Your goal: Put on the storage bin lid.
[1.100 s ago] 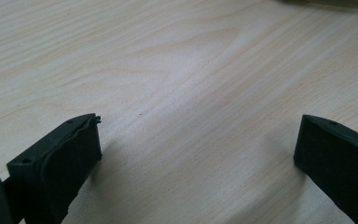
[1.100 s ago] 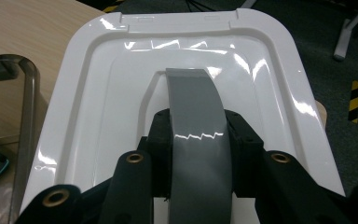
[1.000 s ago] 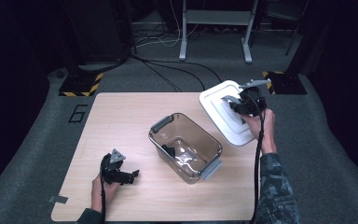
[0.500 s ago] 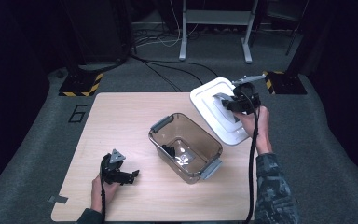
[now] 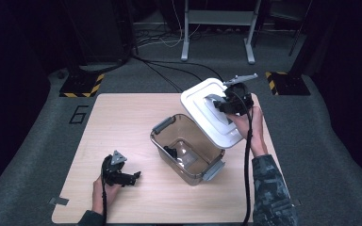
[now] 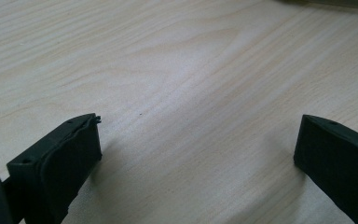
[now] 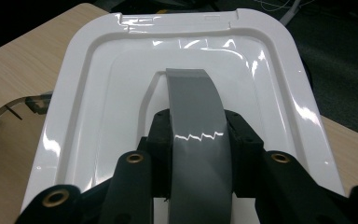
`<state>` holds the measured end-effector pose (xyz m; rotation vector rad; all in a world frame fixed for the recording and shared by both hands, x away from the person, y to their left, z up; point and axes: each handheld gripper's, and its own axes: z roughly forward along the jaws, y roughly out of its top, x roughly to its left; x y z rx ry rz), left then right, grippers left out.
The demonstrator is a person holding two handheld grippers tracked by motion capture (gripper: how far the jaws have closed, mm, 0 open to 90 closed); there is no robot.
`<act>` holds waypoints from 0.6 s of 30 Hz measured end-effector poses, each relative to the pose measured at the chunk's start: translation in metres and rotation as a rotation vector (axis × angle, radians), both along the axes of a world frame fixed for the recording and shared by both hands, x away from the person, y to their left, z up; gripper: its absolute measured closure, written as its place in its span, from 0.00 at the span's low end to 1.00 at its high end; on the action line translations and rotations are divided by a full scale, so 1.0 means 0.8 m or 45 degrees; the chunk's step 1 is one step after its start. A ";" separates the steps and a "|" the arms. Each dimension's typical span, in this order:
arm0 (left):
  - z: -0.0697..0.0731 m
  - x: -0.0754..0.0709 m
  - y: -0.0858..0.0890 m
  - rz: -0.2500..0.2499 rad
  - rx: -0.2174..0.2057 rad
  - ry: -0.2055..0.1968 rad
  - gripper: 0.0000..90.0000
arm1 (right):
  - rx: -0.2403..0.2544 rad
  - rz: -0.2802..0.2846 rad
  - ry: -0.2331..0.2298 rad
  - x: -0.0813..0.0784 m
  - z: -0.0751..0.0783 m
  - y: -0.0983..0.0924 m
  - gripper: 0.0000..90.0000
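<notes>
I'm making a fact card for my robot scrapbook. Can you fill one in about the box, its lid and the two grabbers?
Lid: white plastic lid with grey handle, lifted and tilted beside the box
Right gripper: shut on the grey handle
Box: clear brownish plastic box with grey latches, open on the wooden table
Inside box: small dark object, too unclear to name
Left gripper: open, holding nothing, low over the table

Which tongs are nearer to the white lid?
Right. The right tongs grip the lid by its grey handle; the left tongs rest far away, beyond the bin.
</notes>
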<state>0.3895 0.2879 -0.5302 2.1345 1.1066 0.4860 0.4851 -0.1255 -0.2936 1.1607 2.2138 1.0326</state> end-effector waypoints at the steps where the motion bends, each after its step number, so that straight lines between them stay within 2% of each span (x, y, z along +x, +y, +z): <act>1: 0.000 0.000 0.000 0.000 0.000 0.000 0.00 | -0.003 0.012 -0.005 -0.001 0.000 0.002 0.74; 14: 0.000 0.000 -0.001 0.007 -0.009 -0.002 0.00 | 0.015 0.074 0.027 -0.009 -0.002 0.026 0.74; 18: 0.000 0.000 0.000 -0.004 0.004 0.002 0.00 | 0.014 0.095 0.030 -0.011 -0.005 0.034 0.74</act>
